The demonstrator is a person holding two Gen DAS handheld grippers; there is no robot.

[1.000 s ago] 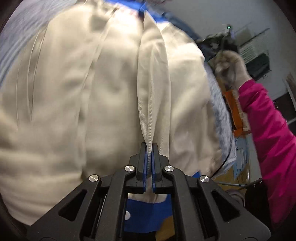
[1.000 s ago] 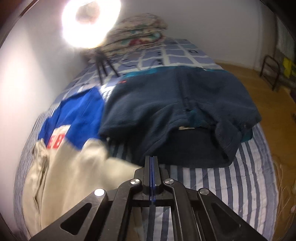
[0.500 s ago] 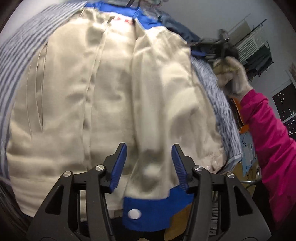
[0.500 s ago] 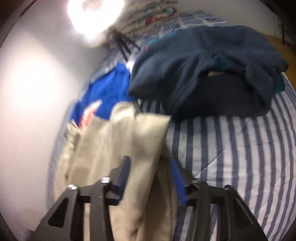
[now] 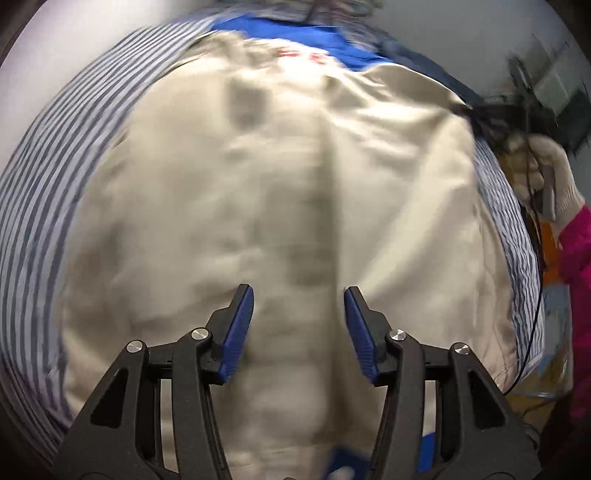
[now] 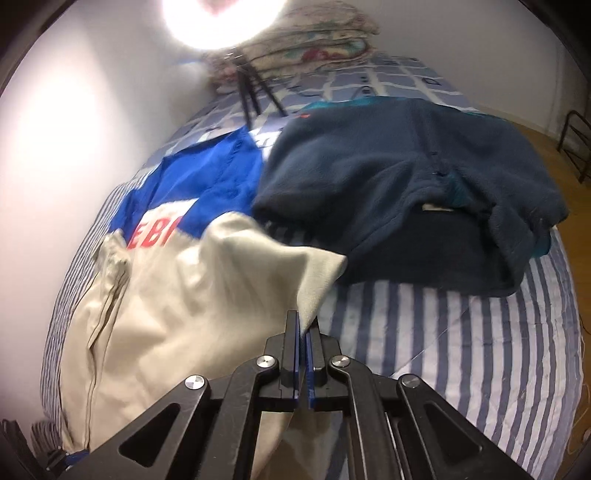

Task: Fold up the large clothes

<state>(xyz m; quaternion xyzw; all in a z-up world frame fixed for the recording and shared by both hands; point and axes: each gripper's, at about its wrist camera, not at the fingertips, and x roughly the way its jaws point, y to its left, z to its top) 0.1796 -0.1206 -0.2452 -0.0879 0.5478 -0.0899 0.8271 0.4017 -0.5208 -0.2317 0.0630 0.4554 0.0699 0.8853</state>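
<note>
Cream jacket fabric is pinched in the right tongs; left tongs spread wide above it.

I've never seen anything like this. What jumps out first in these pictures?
A big cream and blue jacket sprawls across the striped bed; the right gripper has its jaws pinched on one corner. Beside it lies a dark navy fleece, and a glaring lamp shines at the bed's far end.

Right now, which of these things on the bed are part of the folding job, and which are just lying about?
In the job:
- cream and blue jacket
- right claw, shut on the jacket's edge
- left claw, open above the jacket

Lying about:
- navy fleece
- striped bedsheet
- folded quilts
- ring light
</note>
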